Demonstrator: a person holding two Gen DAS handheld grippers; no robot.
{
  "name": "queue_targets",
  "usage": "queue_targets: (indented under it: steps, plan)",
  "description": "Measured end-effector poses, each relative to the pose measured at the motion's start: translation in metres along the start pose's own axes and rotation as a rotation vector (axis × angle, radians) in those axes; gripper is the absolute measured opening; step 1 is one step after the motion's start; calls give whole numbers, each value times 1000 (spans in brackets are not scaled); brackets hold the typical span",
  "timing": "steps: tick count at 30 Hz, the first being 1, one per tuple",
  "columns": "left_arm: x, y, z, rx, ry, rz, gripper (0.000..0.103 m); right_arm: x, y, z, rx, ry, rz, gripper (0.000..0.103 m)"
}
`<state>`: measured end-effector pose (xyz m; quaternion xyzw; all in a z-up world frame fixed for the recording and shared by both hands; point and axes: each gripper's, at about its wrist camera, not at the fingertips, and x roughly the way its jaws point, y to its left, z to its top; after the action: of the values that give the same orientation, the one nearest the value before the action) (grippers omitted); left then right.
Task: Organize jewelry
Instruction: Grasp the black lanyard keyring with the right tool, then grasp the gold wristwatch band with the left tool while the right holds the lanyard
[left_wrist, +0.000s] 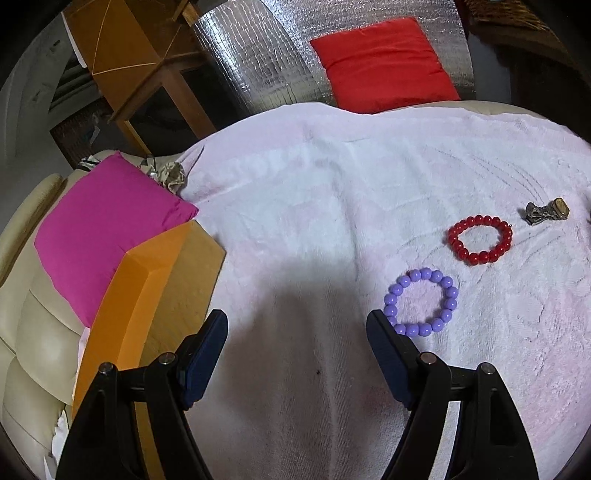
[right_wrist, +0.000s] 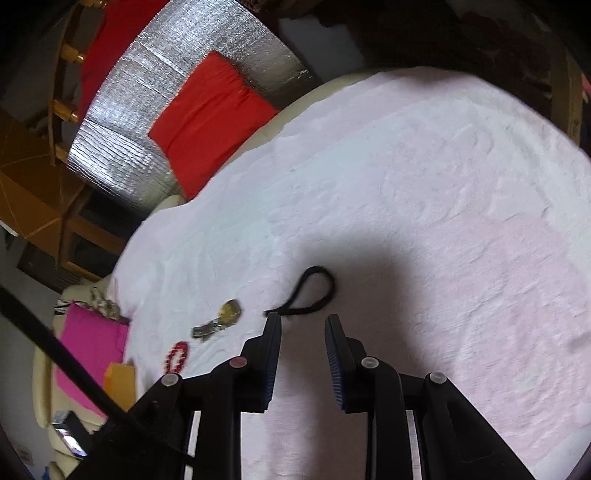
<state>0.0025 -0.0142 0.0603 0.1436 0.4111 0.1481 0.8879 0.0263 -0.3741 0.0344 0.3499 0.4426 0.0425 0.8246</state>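
A purple bead bracelet (left_wrist: 421, 302) lies on the white towel (left_wrist: 314, 206), just right of my left gripper's right fingertip. A red bead bracelet (left_wrist: 480, 240) lies beyond it, and a metal clip with a gold stone (left_wrist: 546, 213) further right. My left gripper (left_wrist: 297, 325) is open and empty above the towel. In the right wrist view a black cord loop (right_wrist: 310, 293) lies just ahead of my right gripper (right_wrist: 303, 319), which is open with a narrow gap and empty. The clip (right_wrist: 219, 321) and red bracelet (right_wrist: 177, 356) lie to its left.
An orange cardboard box (left_wrist: 147, 295) stands at the towel's left edge beside a pink cushion (left_wrist: 103, 229). A red cushion (left_wrist: 384, 62) lies on silver foil matting (left_wrist: 251, 66) behind. A wooden stool (left_wrist: 140, 62) stands at the back left. Cream sofa (left_wrist: 33, 332) on the left.
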Motion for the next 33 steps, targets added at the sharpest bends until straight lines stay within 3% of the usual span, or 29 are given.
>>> queue_targets:
  steps: [6,13,21,30,33]
  plan:
    - [-2,-5,-1,17,-8,-23,78,6,15,-8,-23,9,17,28]
    - [-1,-4,2,-1,-7,-37,78,8,-11,4,46,-20,-26,28]
    - [-4,-28,3,52,-26,-56,78,26,-22,21,77,-47,-46,28]
    - [-12,-39,6,56,-71,-76,78,53,-7,24,-22,-43,-179,28]
    - [-16,-43,9,56,-100,-109,78,60,5,23,-115,-67,-264,13]
